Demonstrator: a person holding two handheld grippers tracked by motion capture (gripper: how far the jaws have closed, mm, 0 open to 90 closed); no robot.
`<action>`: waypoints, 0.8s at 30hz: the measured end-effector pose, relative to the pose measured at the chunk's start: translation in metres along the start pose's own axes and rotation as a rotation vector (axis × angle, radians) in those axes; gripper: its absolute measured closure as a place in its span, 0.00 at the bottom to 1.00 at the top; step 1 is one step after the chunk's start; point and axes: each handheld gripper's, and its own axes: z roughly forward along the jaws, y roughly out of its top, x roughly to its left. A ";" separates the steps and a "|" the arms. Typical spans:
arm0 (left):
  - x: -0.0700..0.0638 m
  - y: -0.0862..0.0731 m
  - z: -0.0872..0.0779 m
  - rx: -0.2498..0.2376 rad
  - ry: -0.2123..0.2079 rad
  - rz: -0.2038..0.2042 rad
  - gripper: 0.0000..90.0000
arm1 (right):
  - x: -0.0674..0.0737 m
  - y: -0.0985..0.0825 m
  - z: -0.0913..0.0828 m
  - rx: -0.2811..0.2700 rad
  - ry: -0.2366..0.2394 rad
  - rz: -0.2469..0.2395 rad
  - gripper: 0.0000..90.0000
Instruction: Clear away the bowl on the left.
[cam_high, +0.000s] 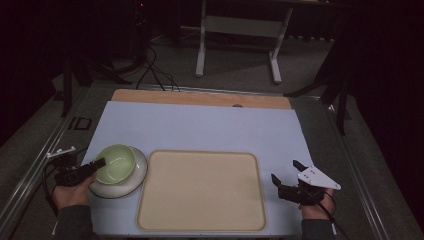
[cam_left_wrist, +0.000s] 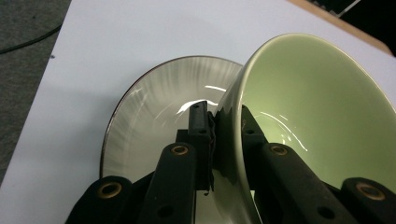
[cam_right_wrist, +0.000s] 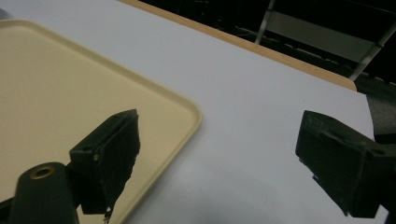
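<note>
A pale green bowl (cam_high: 116, 162) rests on a white plate (cam_high: 134, 180) at the left of the table. My left gripper (cam_high: 96, 165) is shut on the bowl's near-left rim. In the left gripper view the bowl's wall (cam_left_wrist: 308, 107) is pinched between the two black jaws, one inside and one outside, and the bowl tilts over the dark-rimmed plate (cam_left_wrist: 154, 98). My right gripper (cam_high: 286, 172) stands open at the table's right, beside the beige tray (cam_high: 200, 187). Nothing lies between its fingers (cam_right_wrist: 114, 149), which hover over the tray's corner (cam_right_wrist: 184, 109) and the white mat.
A white mat (cam_high: 200, 127) covers the table, with a wooden strip (cam_high: 200, 98) along its far edge. Cables (cam_high: 155, 75) and a white table frame (cam_high: 240, 35) stand on the floor beyond. The tray holds nothing.
</note>
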 end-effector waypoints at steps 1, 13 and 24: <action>0.000 0.000 0.000 -0.003 -0.001 0.001 0.91 | 0.000 0.000 0.000 -0.001 0.000 0.000 0.15; -0.008 0.001 -0.006 -0.043 -0.035 0.002 0.91 | 0.000 0.000 0.000 -0.002 0.001 0.002 0.15; -0.014 0.002 -0.010 -0.071 -0.069 0.006 0.91 | 0.001 0.000 0.000 -0.005 0.002 -0.002 0.15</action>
